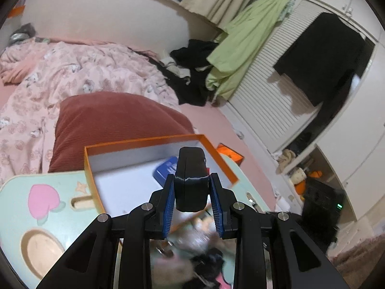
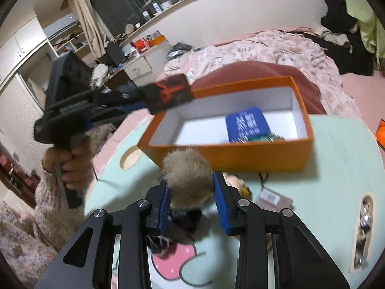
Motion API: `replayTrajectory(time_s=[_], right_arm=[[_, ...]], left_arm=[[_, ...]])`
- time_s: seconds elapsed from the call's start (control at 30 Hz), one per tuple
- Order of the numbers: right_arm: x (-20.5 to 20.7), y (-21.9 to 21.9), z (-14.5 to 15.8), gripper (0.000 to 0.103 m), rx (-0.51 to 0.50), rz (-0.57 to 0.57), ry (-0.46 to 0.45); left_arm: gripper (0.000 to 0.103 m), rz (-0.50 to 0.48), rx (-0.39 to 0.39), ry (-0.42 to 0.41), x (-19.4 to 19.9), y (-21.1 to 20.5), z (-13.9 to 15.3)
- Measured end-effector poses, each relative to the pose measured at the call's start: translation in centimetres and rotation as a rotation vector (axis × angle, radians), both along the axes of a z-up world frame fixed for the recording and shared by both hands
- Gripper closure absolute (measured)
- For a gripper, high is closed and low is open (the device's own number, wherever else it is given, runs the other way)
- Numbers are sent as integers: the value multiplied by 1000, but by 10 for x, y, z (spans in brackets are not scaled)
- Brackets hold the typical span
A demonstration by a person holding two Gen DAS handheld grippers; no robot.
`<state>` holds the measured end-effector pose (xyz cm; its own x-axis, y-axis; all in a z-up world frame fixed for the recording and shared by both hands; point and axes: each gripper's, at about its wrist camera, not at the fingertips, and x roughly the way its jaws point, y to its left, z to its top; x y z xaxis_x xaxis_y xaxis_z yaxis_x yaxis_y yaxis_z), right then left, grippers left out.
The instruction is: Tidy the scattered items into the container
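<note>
Our left gripper (image 1: 191,191) clamps a black rectangular case (image 1: 190,178) over the orange cardboard box (image 2: 231,155); right gripper (image 2: 190,193) pinches a beige fur pompom (image 2: 187,172).

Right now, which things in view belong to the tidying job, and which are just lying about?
Belongs to the job:
- orange box, the container
- blue item already inside it
- black case held in the left claw
- fluffy pompom held in the right claw
- small items on the mint table

Just lying about:
- red pillow
- pink quilt
- green garment
</note>
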<state>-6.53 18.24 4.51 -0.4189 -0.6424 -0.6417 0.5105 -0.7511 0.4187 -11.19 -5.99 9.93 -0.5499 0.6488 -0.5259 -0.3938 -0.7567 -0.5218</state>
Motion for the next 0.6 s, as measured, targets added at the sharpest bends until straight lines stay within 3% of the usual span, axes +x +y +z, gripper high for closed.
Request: replayTrajectory(time_s=[0.17, 0.33, 0.47, 0.53, 0.6], right_arm=[[2, 12, 0, 68, -26, -18, -23], [6, 6, -6, 66, -11, 0, -46], [3, -5, -25, 46, 82, -2, -117], [2, -4, -27, 46, 101, -24, -119], [1, 1, -22, 41, 87, -39, -108]], left_arm=[[77, -38, 10, -34, 36, -4, -3], [77, -21, -2, -127, 53, 2, -40], [76, 41, -9, -111, 62, 5, -59], [54, 67, 19, -99, 65, 1, -62], [42, 97, 49, -84, 69, -5, -62]])
